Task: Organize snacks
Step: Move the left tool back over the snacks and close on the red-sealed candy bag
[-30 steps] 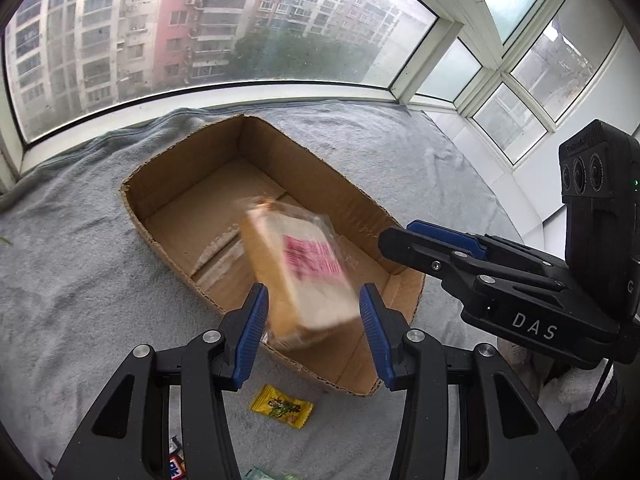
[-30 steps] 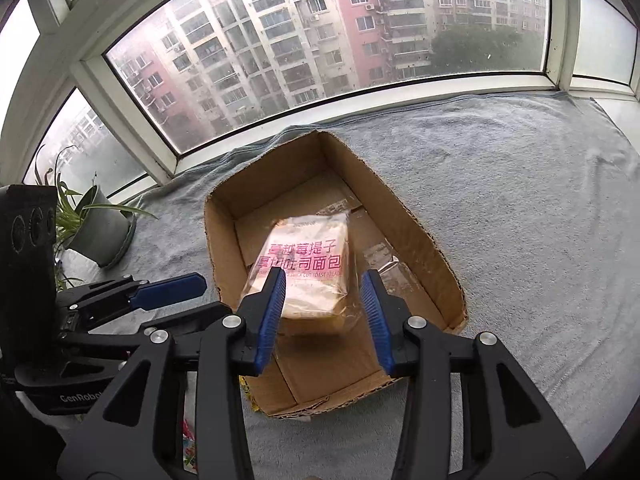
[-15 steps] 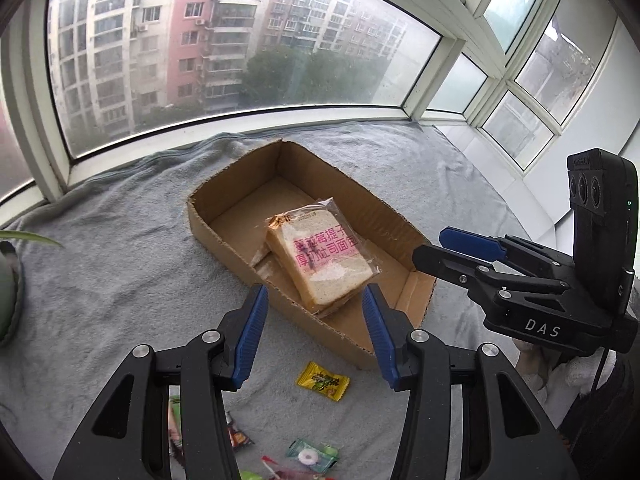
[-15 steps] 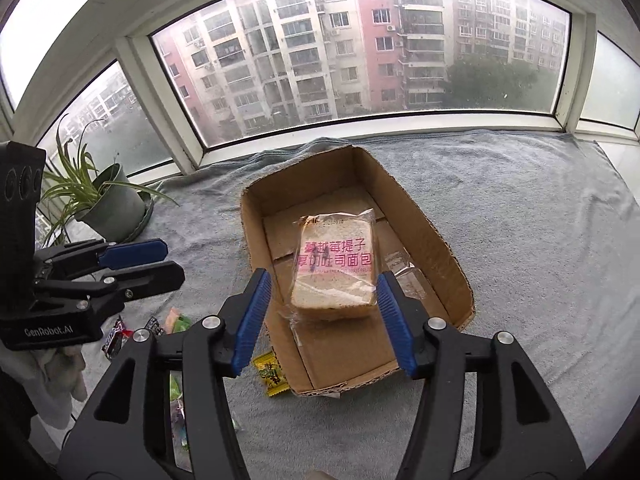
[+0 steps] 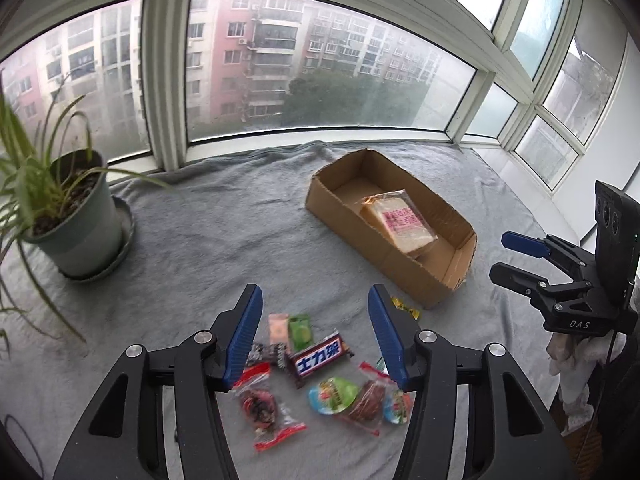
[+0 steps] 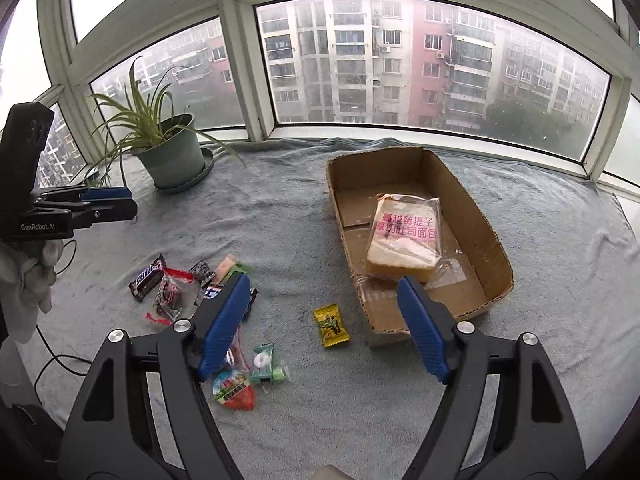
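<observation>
Opening wide with nothing between its jaws, the right hand-held gripper [image 6: 320, 326] is hovering over the grey cloth [image 6: 280, 216], lower centre of its frame. Beside it, the cardboard box [image 6: 486, 216] is holding the bagged bread [image 6: 404, 240]. The left hand-held gripper [image 5: 316, 334] is also opening, empty, above the loose snacks [image 5: 320, 356] at lower centre.
</observation>
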Motion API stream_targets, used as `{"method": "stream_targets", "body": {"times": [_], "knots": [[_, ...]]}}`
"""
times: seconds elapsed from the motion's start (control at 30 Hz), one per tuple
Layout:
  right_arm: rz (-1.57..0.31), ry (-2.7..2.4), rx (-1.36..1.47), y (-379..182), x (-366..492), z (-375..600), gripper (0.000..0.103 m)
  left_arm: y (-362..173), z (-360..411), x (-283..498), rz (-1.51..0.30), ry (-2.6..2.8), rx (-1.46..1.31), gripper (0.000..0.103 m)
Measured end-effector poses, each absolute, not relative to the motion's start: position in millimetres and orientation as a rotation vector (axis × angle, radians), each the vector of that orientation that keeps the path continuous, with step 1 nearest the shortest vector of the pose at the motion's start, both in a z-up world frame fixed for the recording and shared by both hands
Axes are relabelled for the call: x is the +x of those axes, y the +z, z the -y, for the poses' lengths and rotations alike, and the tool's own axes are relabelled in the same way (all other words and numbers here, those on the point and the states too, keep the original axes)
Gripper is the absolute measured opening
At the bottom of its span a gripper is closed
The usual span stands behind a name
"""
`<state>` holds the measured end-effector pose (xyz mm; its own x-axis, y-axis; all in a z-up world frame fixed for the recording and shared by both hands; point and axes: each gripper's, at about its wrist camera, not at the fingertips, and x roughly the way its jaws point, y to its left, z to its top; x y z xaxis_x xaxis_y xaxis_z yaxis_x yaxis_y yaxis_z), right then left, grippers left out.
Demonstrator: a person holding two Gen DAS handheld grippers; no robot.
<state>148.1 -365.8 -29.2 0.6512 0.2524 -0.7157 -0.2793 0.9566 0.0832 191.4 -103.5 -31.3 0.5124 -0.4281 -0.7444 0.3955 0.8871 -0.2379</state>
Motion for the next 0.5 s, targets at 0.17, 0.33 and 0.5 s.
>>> {"method": "stream_targets", "body": {"times": [0.17, 0.33, 0.5], "knots": [[-0.835, 0.309, -0.076, -49, 129, 352, 0.079, -51, 64, 167, -0.939, -0.412, -0.060, 0.055], [-0.896, 0.327, -0.084, -74, 121, 343, 0.078, -80, 40, 150, -0.989, -0.349, -0.113, 0.055], [-0.975, 0.349, -0.118, -103, 118, 334, 0.053, -109, 34, 138, -1.039, -0.326, -0.190, 0.055]]}}
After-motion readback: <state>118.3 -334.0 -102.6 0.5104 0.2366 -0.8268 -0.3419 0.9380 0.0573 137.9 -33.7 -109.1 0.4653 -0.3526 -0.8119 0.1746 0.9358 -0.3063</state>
